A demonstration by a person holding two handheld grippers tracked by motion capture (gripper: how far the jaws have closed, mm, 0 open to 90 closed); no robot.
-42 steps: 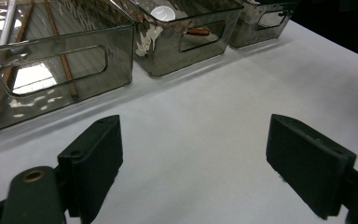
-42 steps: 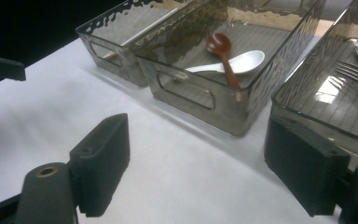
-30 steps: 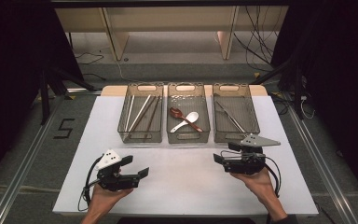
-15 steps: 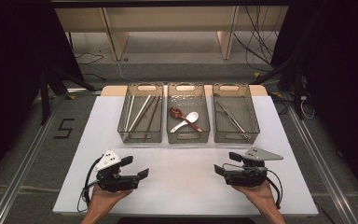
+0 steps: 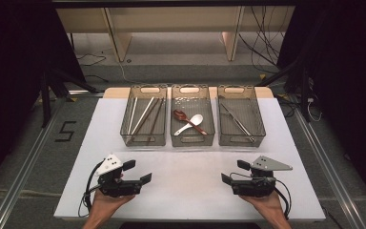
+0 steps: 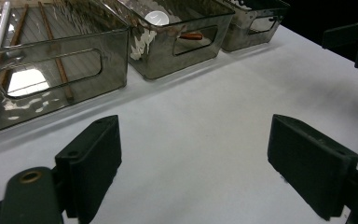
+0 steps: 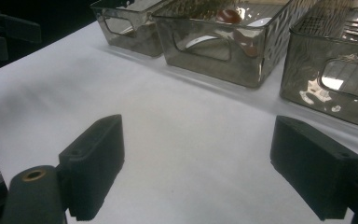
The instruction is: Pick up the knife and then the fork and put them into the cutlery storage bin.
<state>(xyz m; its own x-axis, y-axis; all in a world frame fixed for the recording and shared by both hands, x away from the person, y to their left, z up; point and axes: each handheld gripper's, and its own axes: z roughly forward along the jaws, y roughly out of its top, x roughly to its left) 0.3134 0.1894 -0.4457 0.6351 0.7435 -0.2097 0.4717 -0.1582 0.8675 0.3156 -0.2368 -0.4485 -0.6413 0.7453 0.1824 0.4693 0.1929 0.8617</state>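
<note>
Three smoky clear bins are lined up side by side across the far half of the white surface (image 5: 190, 162), well apart from both hand-held grippers, which are held low over the near edge. The left hand-held gripper (image 5: 142, 172) is seen at the near left, its jaws spread wide with nothing between them — in the left gripper view only bare white surface lies in the gap. The right hand-held gripper (image 5: 229, 172) is held at the near right, likewise spread and empty, and its jaws point inward toward the left one. Each is gripped from below by a hand (image 5: 106, 204) entering at the near edge.

The left bin (image 5: 144, 114) is loaded with several long thin sticks, some pale and some brown, laid lengthwise — chopsticks by the look of them. The middle bin (image 5: 192, 114) holds a white spoon (image 5: 190, 124) and a reddish-brown spoon (image 5: 185, 118), crossed over one another. In the right bin (image 5: 240, 114) long slender metal utensils are laid diagonally; their exact kind cannot be told. A cut-out handle is seen in the near wall of each bin in both gripper views.
</note>
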